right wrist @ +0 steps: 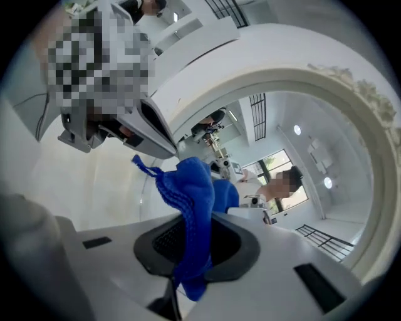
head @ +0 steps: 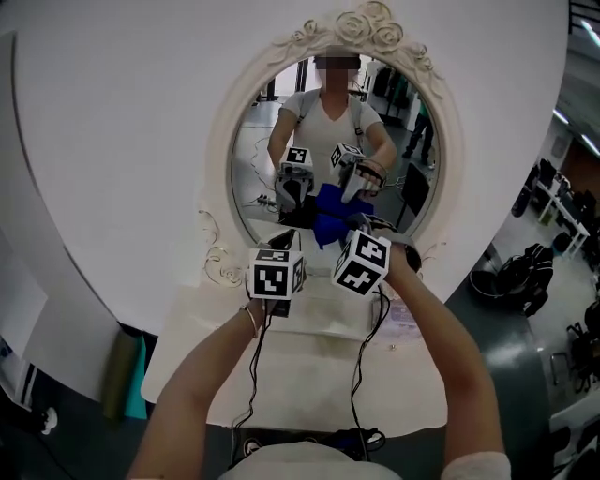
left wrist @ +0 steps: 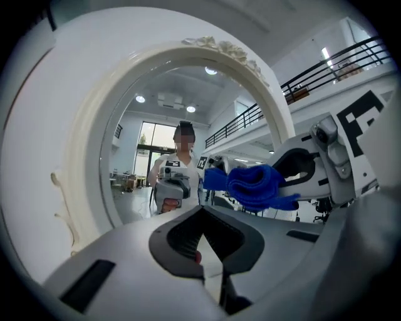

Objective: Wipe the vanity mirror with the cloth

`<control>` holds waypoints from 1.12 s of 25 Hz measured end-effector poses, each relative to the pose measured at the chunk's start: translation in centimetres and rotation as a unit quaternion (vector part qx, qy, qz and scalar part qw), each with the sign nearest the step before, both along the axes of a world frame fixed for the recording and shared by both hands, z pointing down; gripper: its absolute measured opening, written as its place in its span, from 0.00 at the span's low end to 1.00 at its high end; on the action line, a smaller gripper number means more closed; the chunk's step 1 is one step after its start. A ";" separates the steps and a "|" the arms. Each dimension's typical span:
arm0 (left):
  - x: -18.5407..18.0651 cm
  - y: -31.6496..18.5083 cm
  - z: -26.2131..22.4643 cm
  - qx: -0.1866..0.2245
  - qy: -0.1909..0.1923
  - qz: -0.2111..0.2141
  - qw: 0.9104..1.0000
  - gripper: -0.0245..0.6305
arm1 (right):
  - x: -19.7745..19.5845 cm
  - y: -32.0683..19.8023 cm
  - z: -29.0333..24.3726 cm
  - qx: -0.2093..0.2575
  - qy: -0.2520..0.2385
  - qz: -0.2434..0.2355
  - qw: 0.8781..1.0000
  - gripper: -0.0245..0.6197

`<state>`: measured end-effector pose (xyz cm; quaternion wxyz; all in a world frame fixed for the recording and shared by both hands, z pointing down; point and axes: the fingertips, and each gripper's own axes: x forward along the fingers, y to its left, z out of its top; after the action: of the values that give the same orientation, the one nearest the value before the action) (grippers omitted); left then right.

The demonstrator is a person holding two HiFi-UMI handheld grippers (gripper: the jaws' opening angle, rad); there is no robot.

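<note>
Right gripper (right wrist: 188, 247) clamps blue cloth (right wrist: 194, 188) low before vanity mirror (head: 222, 141). Left gripper (left wrist: 202, 241): jaws together, empty. Head view: grippers half-hide cloth.

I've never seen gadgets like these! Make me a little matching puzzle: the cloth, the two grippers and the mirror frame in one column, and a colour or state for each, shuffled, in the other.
Things
1. cloth
2. left gripper
3. right gripper
4. mirror frame

Colour or state
A. cream, with carved roses on top
B. fingers together, nothing between them
C. blue, bunched up
D. fingers clamped on the cloth

Pairs: 1-C, 2-B, 3-D, 4-A
</note>
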<state>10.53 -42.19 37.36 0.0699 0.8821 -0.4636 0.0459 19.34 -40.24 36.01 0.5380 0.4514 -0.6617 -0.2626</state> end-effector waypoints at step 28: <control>5.7 -0.3 -27.1 0.163 0.019 0.029 0.986 0.04 | 5.6 -0.7 -29.9 0.232 0.163 0.036 0.958 0.14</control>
<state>16.22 -42.45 10.28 -0.0675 0.8955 -0.4376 -0.0454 24.99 -40.94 6.14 0.5284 0.5385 -0.4694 -0.4588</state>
